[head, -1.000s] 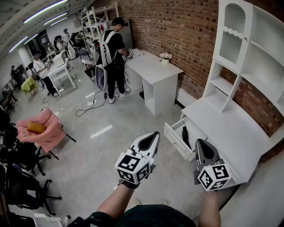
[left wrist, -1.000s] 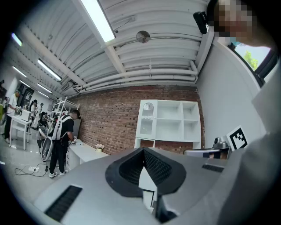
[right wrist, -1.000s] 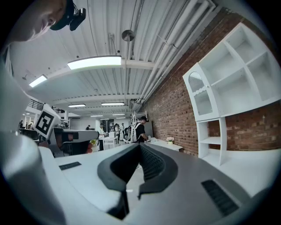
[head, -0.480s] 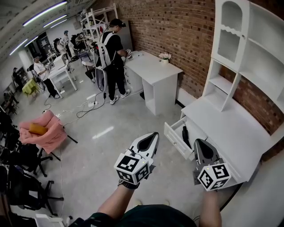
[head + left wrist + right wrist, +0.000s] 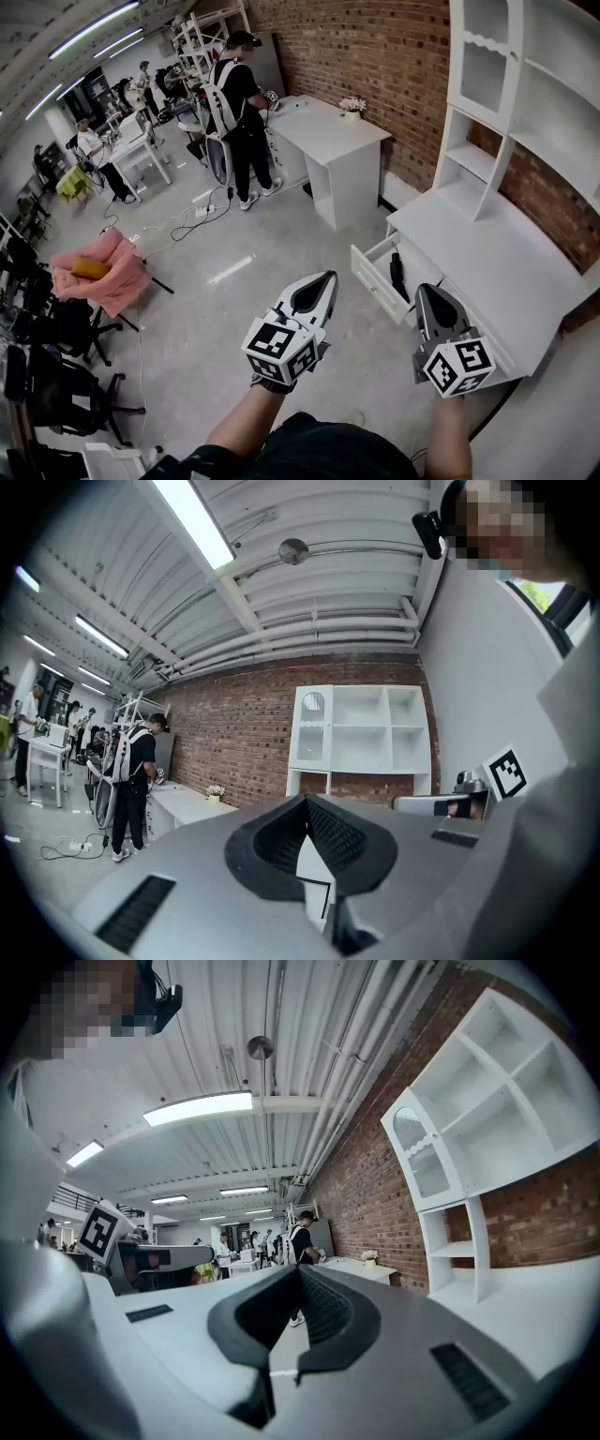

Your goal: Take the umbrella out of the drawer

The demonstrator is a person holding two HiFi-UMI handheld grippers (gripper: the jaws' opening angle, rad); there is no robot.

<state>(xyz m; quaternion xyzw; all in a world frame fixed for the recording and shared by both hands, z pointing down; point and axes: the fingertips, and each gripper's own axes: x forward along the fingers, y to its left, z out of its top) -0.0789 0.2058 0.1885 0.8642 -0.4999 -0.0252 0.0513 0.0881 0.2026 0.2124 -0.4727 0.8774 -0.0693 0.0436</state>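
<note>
Presently I hold both grippers out level, side by side and apart. The left gripper [image 5: 324, 279] has its fingers closed together with nothing between them. The right gripper [image 5: 425, 290] has its fingers closed too, and they are equally empty. Neither gripper touches any object.

The drawer [image 5: 373, 284] of the white desk [image 5: 497, 272] stands pulled out. The umbrella [image 5: 397, 275], black and folded, lies flat inside it. It sits at about 3 o'clock from my left fingertips and at about 10 o'clock from my right ones, near the right gripper but clear of it. The right gripper hangs just beside the drawer's near end.

White shelves [image 5: 525, 103] stand on the desk against the brick wall at 1 o'clock. At 12 o'clock is a white table [image 5: 328, 131] carrying a small pot of flowers [image 5: 352, 105]. A person [image 5: 239, 94] in black stands at its left end, back to me. A pink cloth [image 5: 108, 277] lies draped over a chair at 9 o'clock.
</note>
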